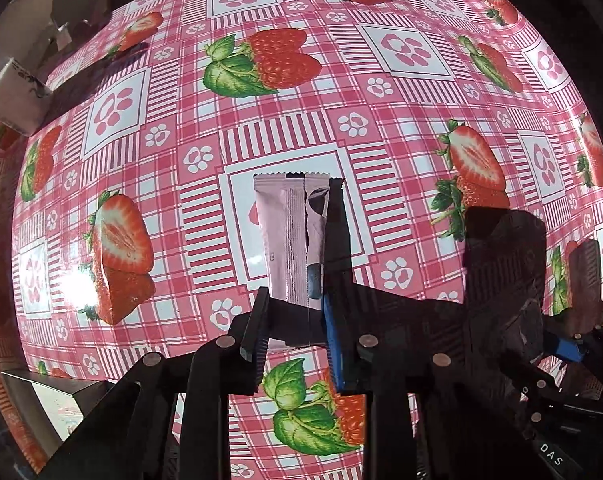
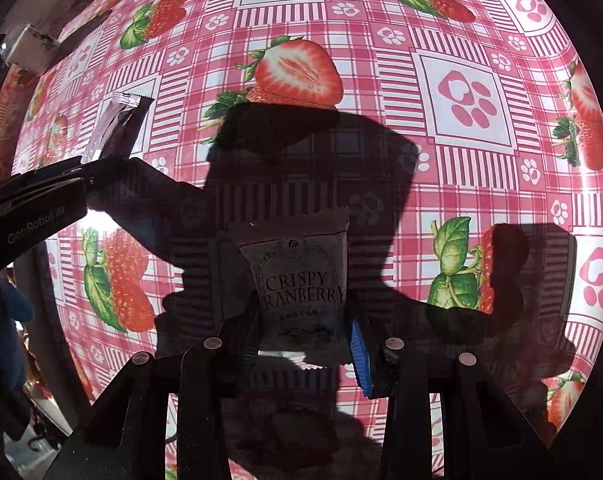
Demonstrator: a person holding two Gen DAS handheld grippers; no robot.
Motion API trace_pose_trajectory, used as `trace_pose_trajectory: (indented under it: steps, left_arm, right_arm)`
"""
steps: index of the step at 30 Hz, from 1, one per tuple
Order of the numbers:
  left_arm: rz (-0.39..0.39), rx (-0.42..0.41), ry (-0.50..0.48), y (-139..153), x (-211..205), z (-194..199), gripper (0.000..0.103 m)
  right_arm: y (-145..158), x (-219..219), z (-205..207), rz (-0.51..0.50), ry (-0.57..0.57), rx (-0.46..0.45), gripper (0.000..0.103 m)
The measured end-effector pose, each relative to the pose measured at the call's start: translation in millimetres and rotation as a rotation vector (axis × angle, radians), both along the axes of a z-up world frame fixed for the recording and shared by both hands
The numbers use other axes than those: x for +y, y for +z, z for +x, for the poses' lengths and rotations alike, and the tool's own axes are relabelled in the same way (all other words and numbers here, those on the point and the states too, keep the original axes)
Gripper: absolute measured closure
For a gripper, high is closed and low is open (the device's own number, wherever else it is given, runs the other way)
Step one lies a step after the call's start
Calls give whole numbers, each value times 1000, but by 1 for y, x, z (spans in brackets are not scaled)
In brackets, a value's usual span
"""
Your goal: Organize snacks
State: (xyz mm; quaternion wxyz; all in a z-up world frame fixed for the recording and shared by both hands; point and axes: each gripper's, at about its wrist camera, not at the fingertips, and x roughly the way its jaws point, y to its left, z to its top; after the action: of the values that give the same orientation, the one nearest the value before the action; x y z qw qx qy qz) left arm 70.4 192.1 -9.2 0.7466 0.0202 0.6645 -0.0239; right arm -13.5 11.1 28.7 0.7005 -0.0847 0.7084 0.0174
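Note:
A long pale pink snack stick packet (image 1: 289,240) hangs straight down over the strawberry tablecloth (image 1: 401,92), and my left gripper (image 1: 295,320) is shut on its lower end. The same packet (image 2: 117,120) and the left gripper (image 2: 105,160) show at the left of the right wrist view. My right gripper (image 2: 301,332) is shut on a small grey packet printed "Crispy Cranberry" (image 2: 301,276), held in shadow above the cloth (image 2: 461,100). Part of the right gripper (image 1: 565,348) appears at the right edge of the left wrist view; its jaws are hidden there.
A white box (image 1: 17,96) stands at the table's far left edge and shows again as the white box (image 2: 33,44). A light box with a dark rim (image 1: 53,400) lies at the lower left. Dark gripper shadows fall across the cloth.

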Motion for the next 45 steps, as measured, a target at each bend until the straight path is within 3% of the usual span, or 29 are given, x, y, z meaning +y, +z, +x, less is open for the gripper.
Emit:
trace_pose_trajectory:
  steps: [9, 10, 12, 13, 14, 15, 16, 17, 23, 28, 32, 34, 35, 41, 45]
  left_arm:
    - [-14, 122, 22, -8, -1, -157, 74]
    - [-8, 138, 20, -9, 0, -169, 71]
    - [-7, 173, 14, -11, 4, -184, 46]
    - [-10, 173, 13, -9, 7, -190, 40]
    - [-8, 161, 11, -7, 10, -193, 33]
    - [-1, 148, 9, -4, 13, -194, 31]
    - [8, 140, 10, -2, 16, -193, 29]
    - [11, 138, 19, -1, 17, -188, 26]
    - [-7, 170, 50, -14, 27, -161, 25]
    - [-7, 194, 62, -28, 15, -143, 24]
    - [18, 199, 40, -35, 0, -128, 18]
    - [17, 221, 27, -41, -16, -125, 9]
    - [22, 254, 24, -49, -20, -124, 0]
    - [19, 233, 42, -56, -24, -108, 0]
    - [17, 209, 39, -53, -19, -126, 0]
  right_arm:
    - [-10, -34, -101, -8, -44, 50, 62]
    - [-11, -37, -116, -7, -49, 59, 62]
    - [-15, -38, -143, 0, -44, 79, 62]
    - [-17, -39, -155, 9, -43, 89, 60]
    - [-19, -41, -165, 25, -49, 104, 49]
    - [-20, -46, -175, 45, -61, 112, 38]
    - [-20, -51, -197, 53, -76, 104, 14]
    - [-17, -59, -208, 44, -91, 86, 4]
    - [-9, -94, -218, 39, -167, 73, 4]
    - [-16, -80, -213, -10, -47, 73, 4]
    - [-27, -74, -217, -39, -24, 94, 4]
    - [-37, -76, -210, -45, -34, 115, 1]
    - [-39, -76, -214, -52, -30, 118, 1]
    - [-48, -69, -221, -84, -5, 126, 0]
    - [-46, -81, -233, -85, -5, 134, 0]
